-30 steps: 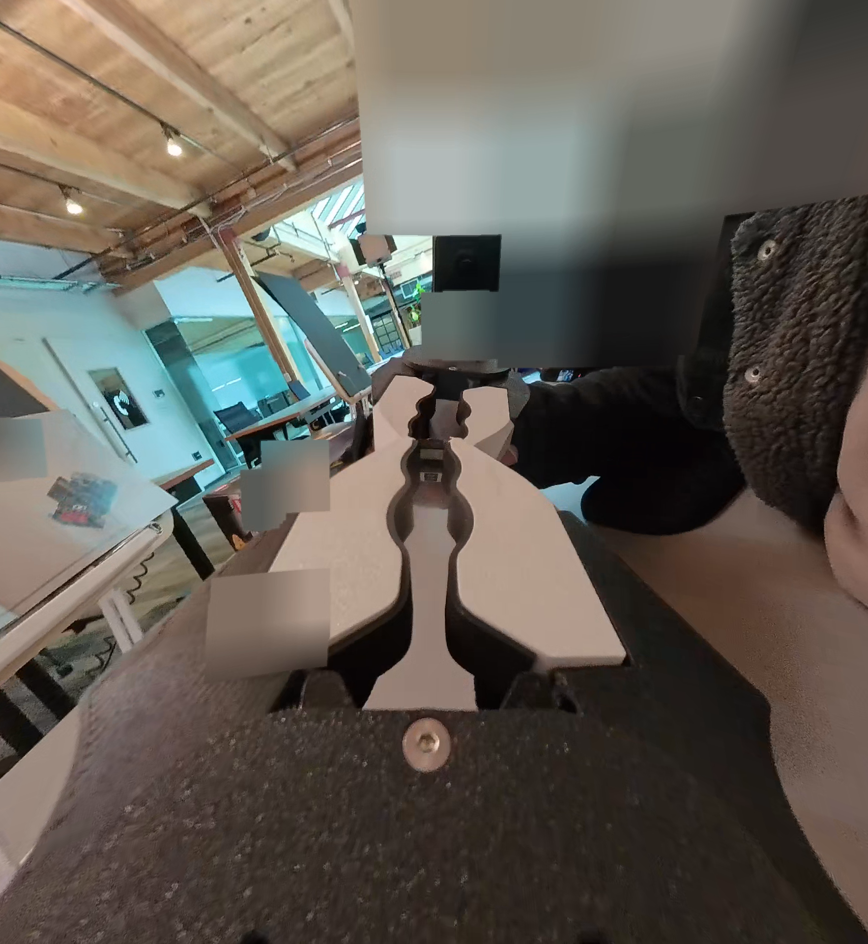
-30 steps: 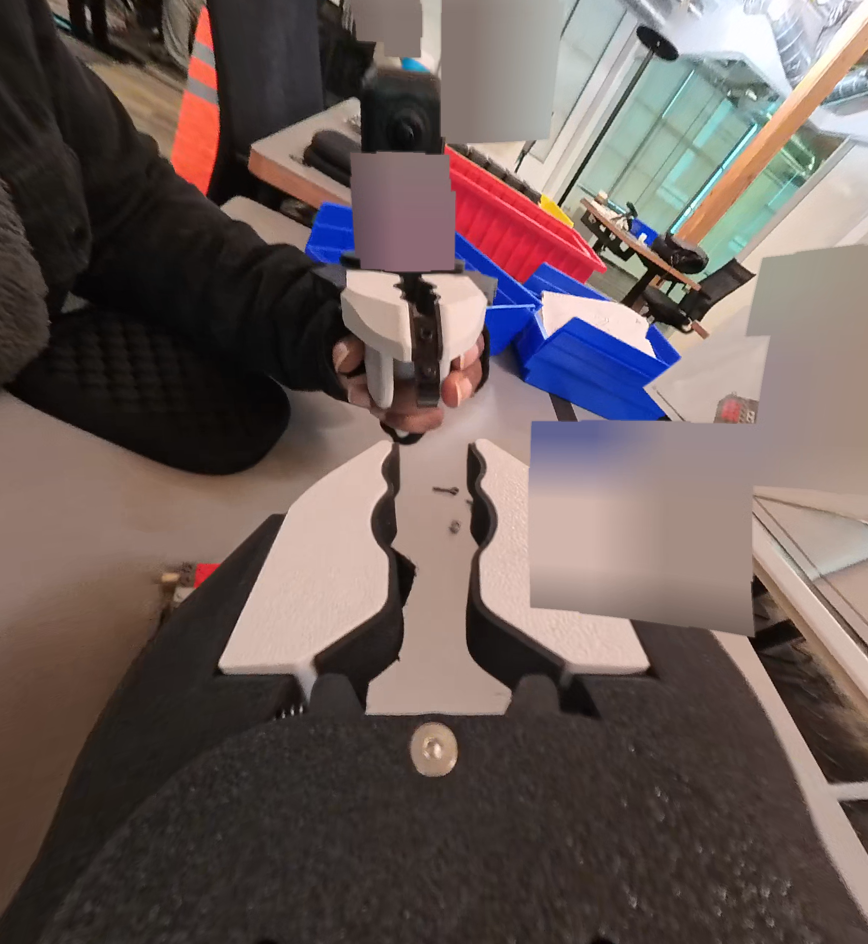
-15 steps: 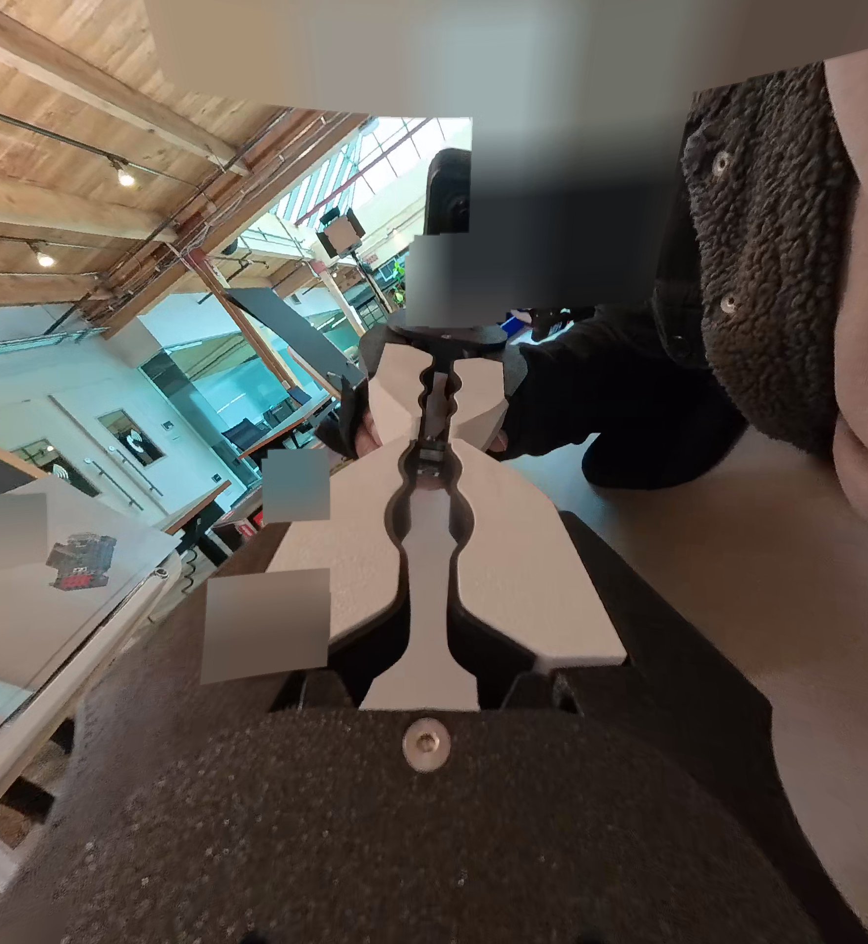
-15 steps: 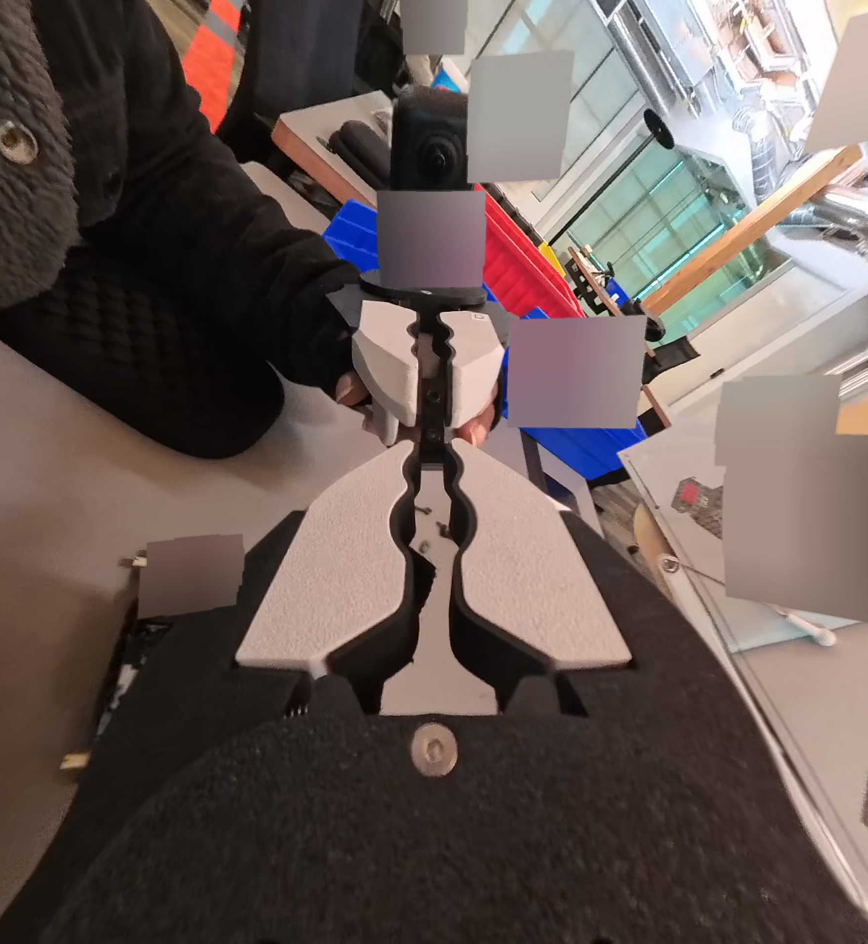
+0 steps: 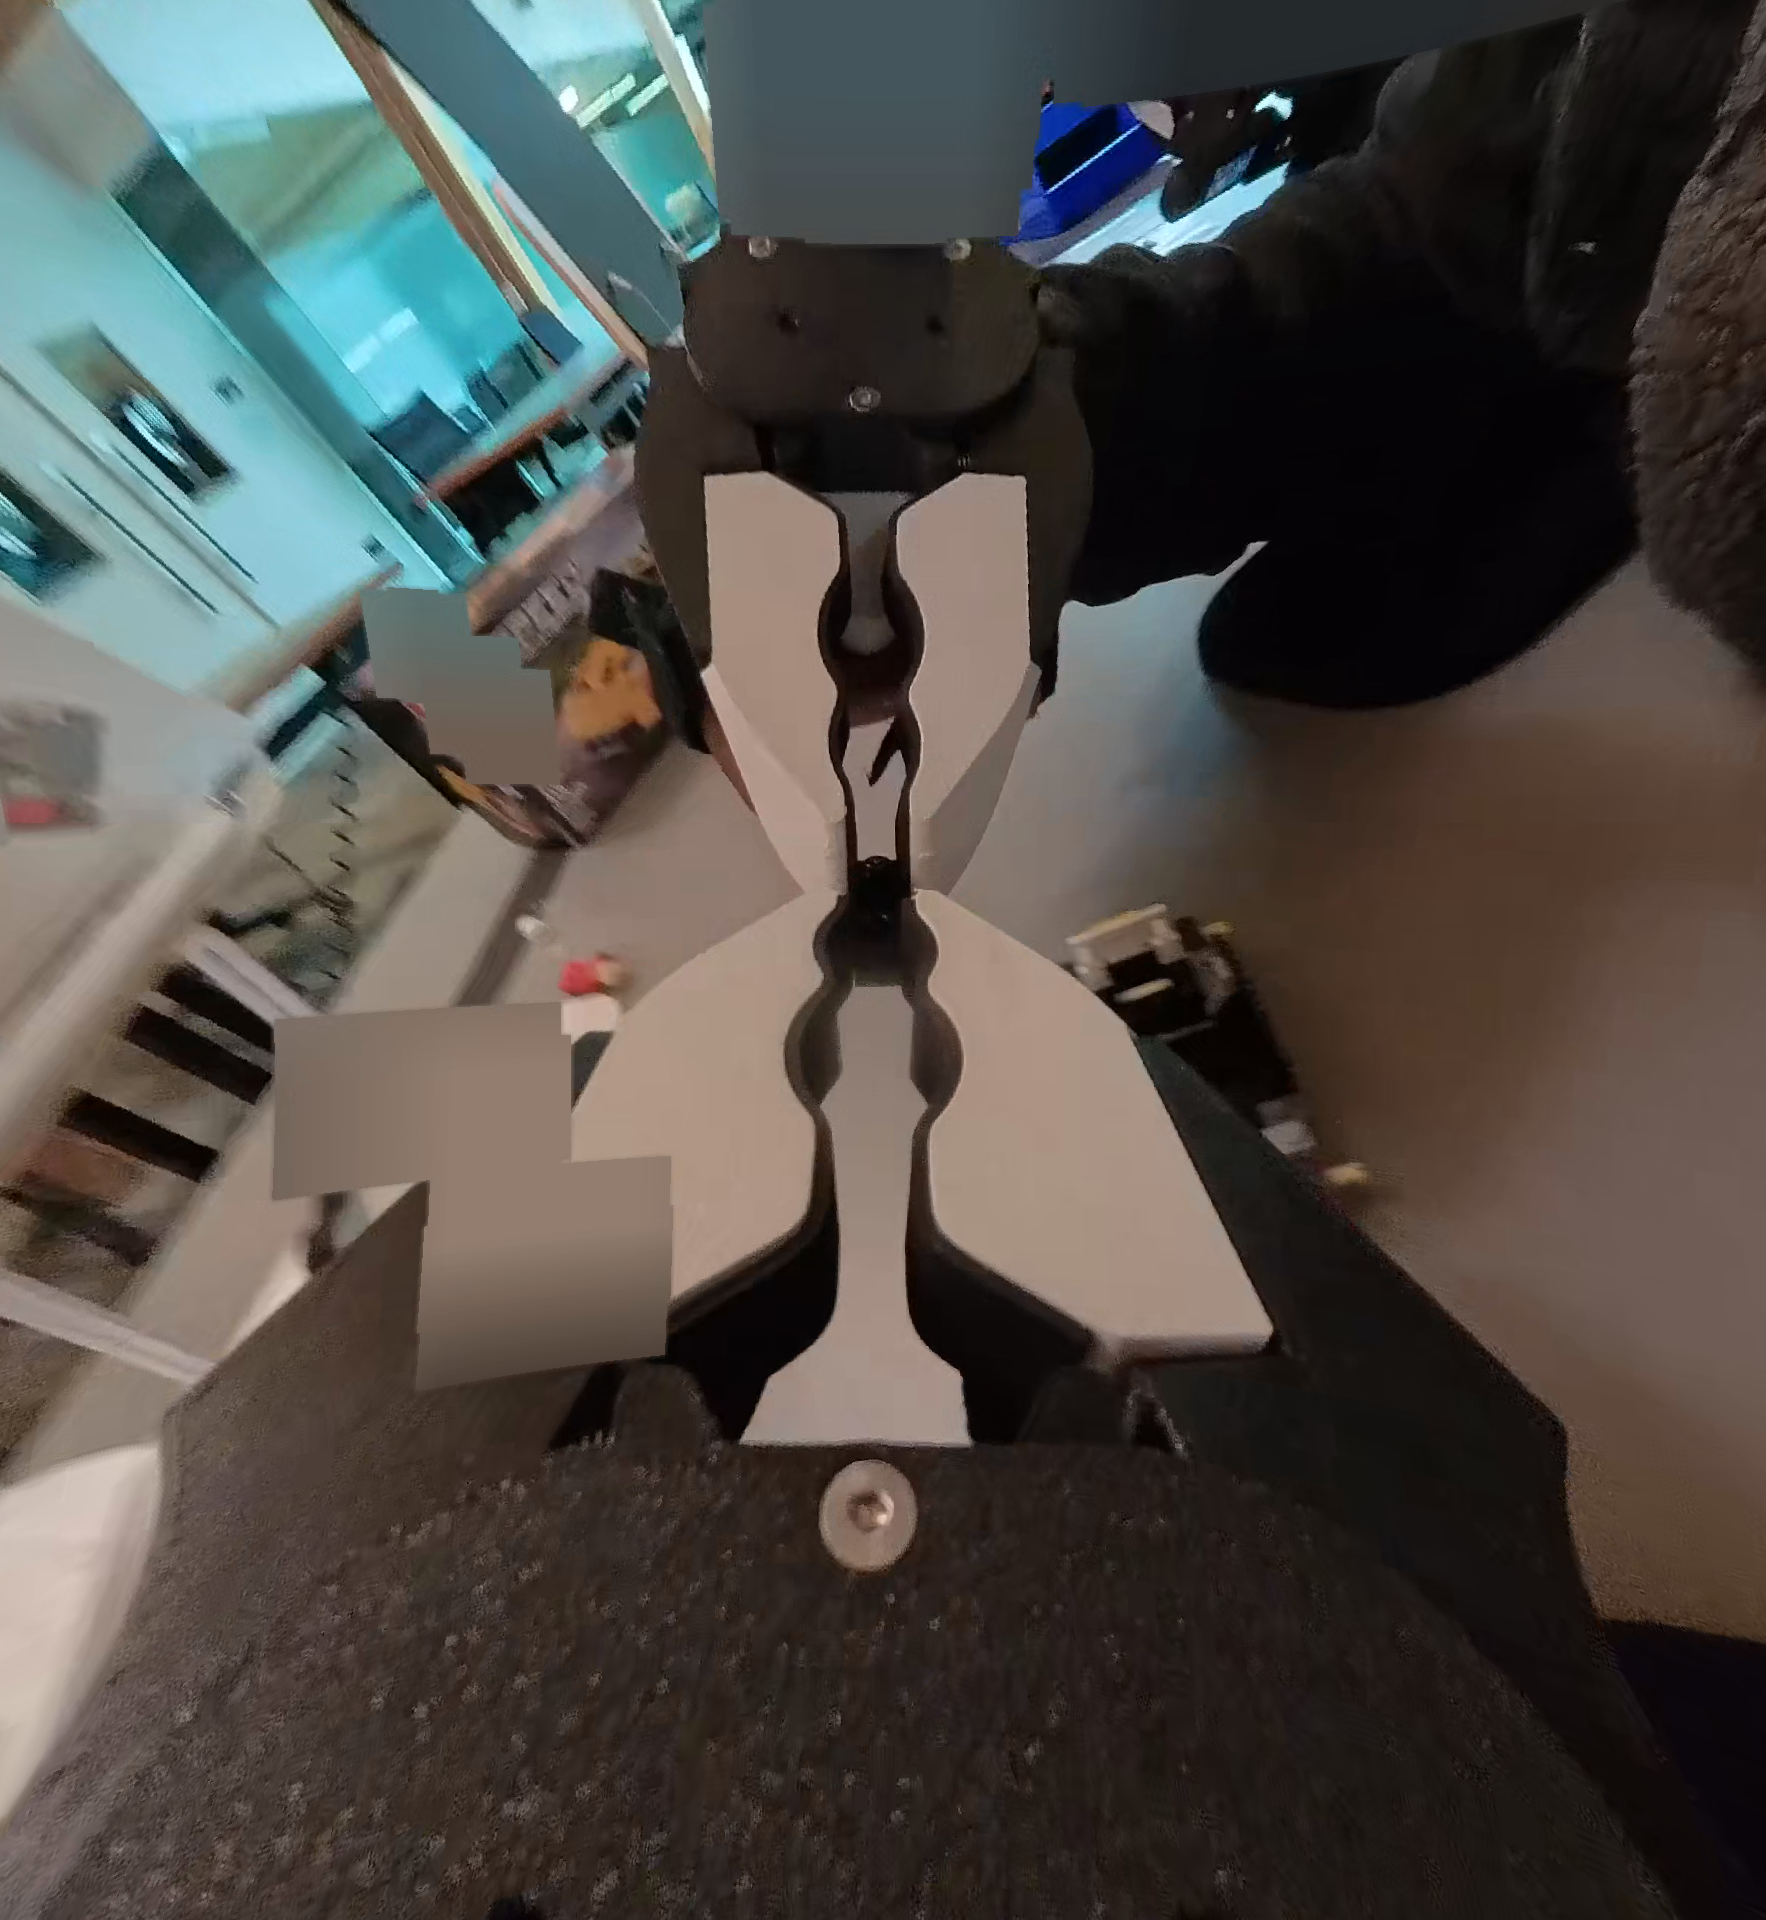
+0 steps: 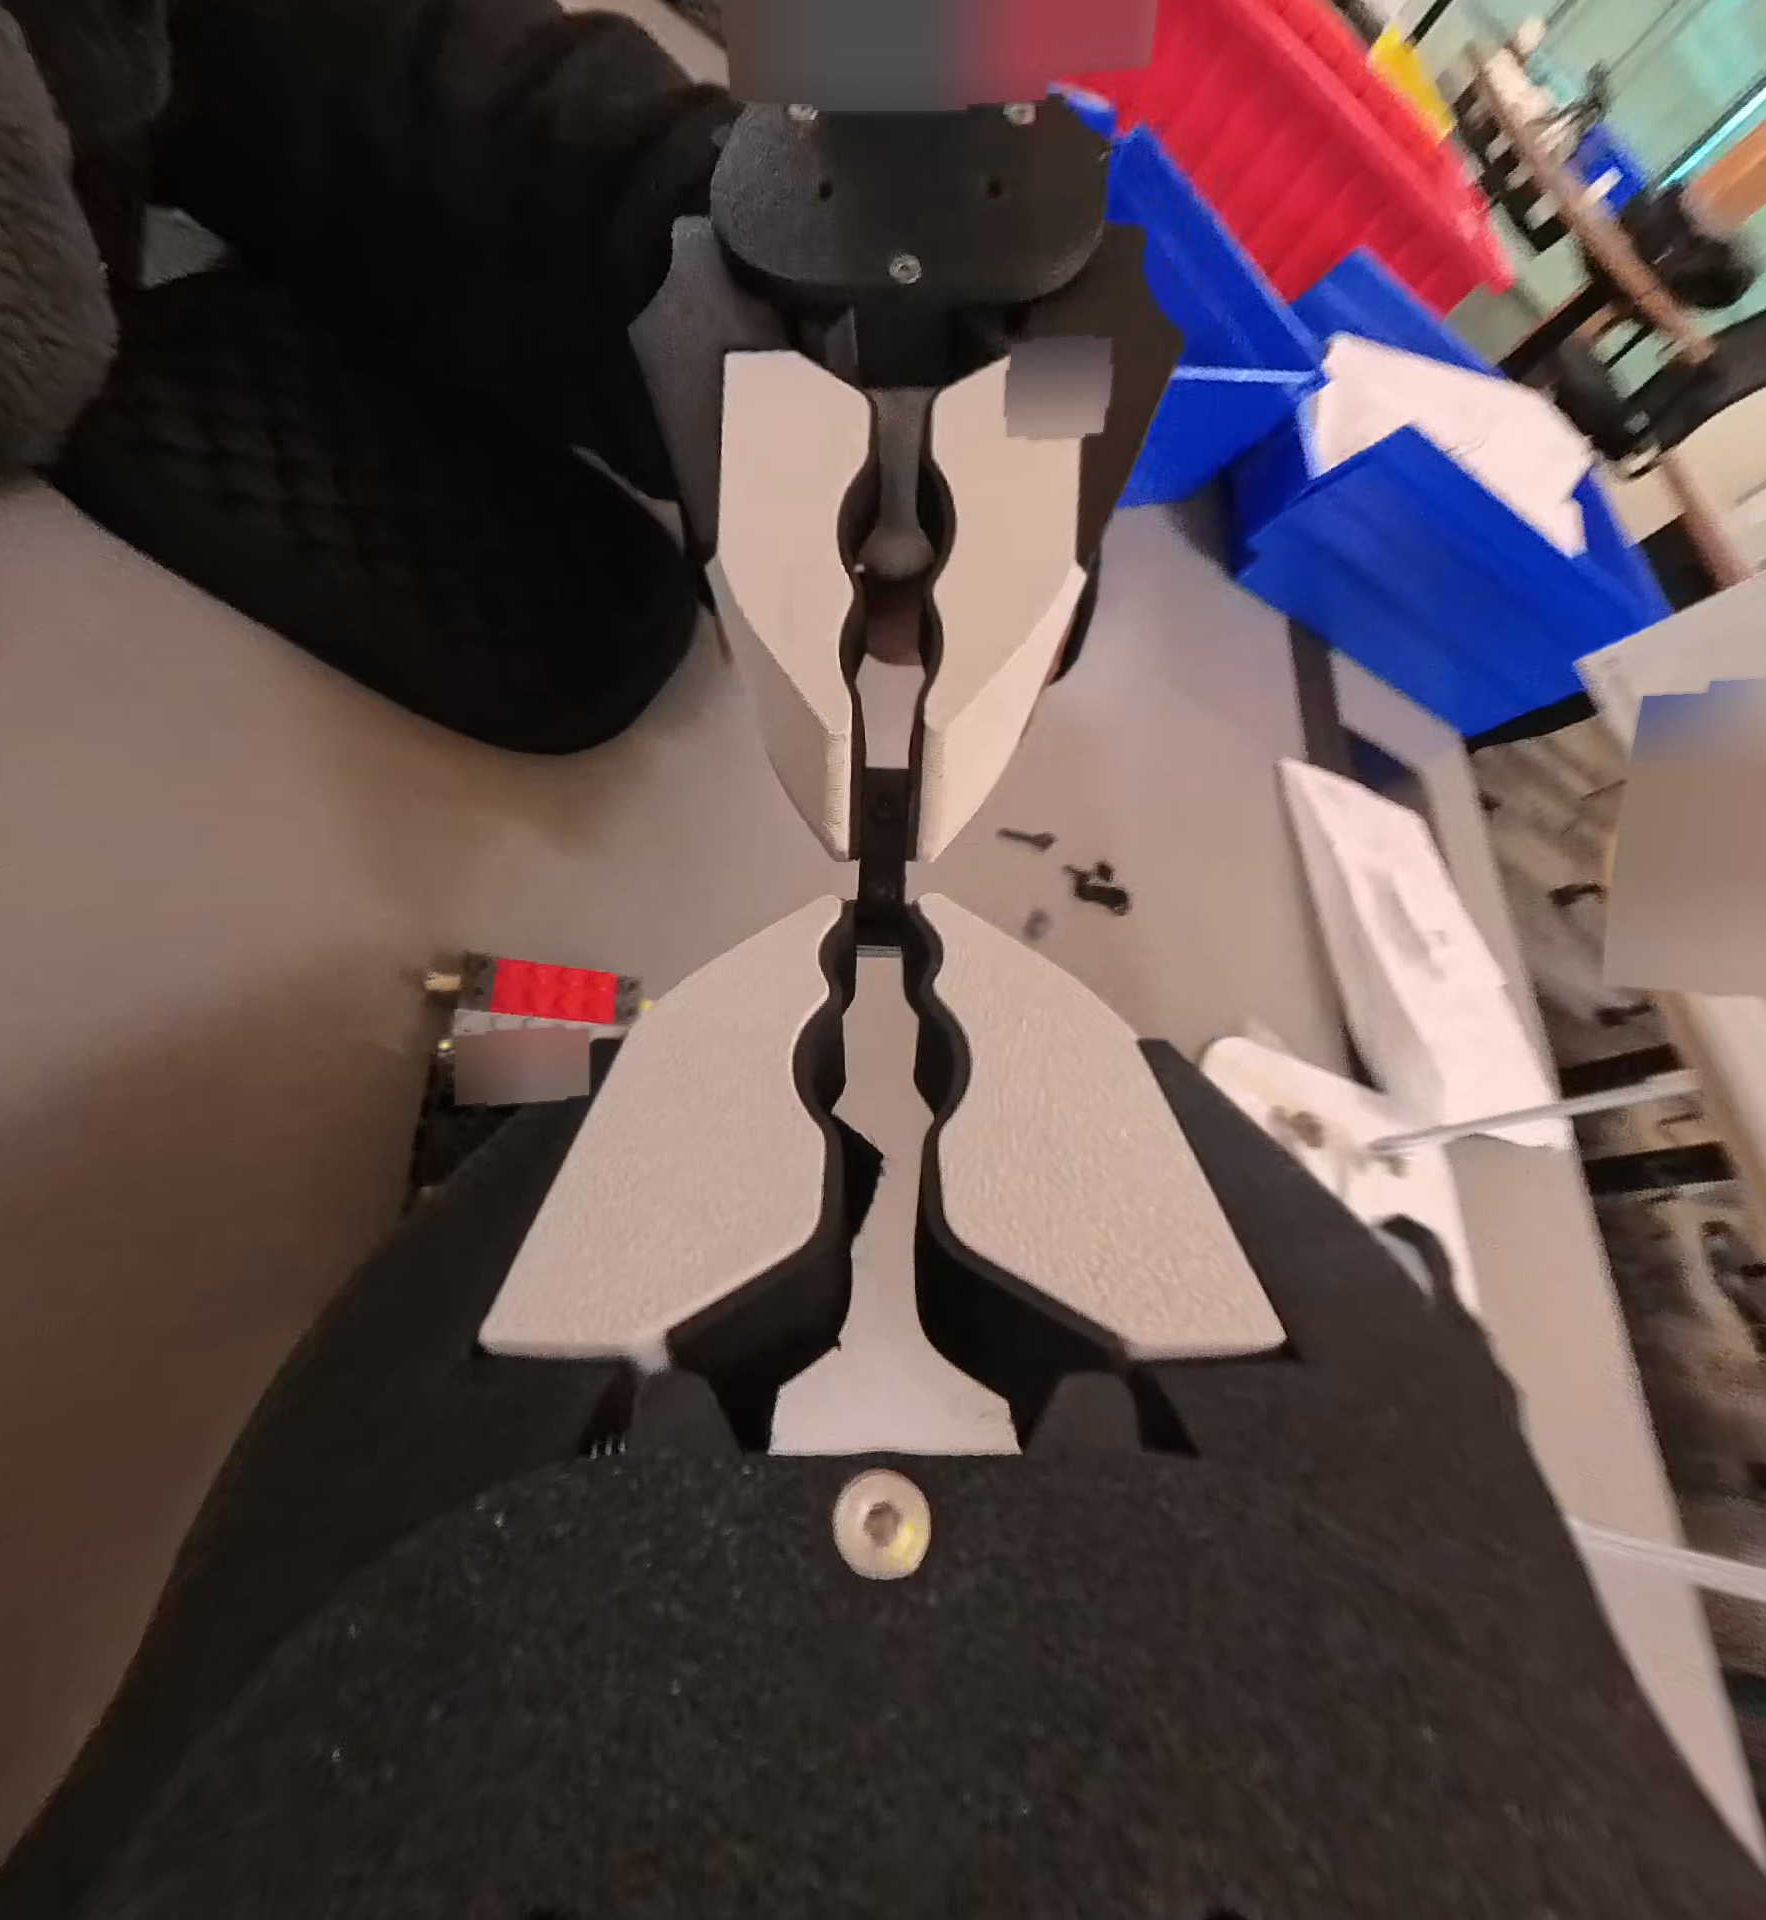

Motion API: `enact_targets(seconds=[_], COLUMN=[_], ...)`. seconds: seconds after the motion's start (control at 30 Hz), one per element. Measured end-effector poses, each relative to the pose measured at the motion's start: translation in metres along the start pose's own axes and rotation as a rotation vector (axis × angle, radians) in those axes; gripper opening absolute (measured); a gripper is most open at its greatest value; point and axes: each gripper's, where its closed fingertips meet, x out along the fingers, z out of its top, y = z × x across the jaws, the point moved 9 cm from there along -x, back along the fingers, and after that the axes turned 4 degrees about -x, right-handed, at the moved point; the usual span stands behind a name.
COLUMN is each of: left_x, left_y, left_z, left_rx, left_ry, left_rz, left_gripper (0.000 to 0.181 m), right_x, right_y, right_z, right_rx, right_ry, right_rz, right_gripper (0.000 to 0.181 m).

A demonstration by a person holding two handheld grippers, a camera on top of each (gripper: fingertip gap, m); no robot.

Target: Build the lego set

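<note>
Both hand-held grippers have swung down over the tabletop (image 6: 235,810), tips meeting: left hand-held gripper (image 5: 874,920) and right hand-held gripper (image 6: 881,930) each pinch the black lego piece (image 6: 881,831), its long axis running between them.

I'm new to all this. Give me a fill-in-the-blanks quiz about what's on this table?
The left hand-held gripper and right hand-held gripper meet tip to tip on a small Lego piece coloured ___. On the grey table lies a studded brick coloured ___. Beside the red bin stand bins coloured ___.
Missing: black; red; blue.
</note>
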Motion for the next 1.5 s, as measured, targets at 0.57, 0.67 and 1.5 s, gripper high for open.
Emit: enact_targets(seconds=[0.57, 0.67, 1.5], left_x=[0.022, 0.018, 0.011], left_y=[-0.031, -0.025, -0.009], left_z=[-0.046, -0.052, -0.068], left_rx=[-0.28, -0.308, -0.42], left_ry=[0.296, 0.292, 0.197], left_rz=[-0.145, -0.1, -0.05], left_gripper=[0.008, 0.008, 0.008], right_x=[0.008, -0.016, 0.043], right_y=[0.042, 0.048, -0.013], right_z=[-0.028, -0.033, -0.088], right_rx=[0.308, 0.379, -0.076], right_ry=[0.311, 0.361, 0.608], right_rz=[0.067, 0.127, 0.56], right_gripper=[0.031, 0.053, 0.074])
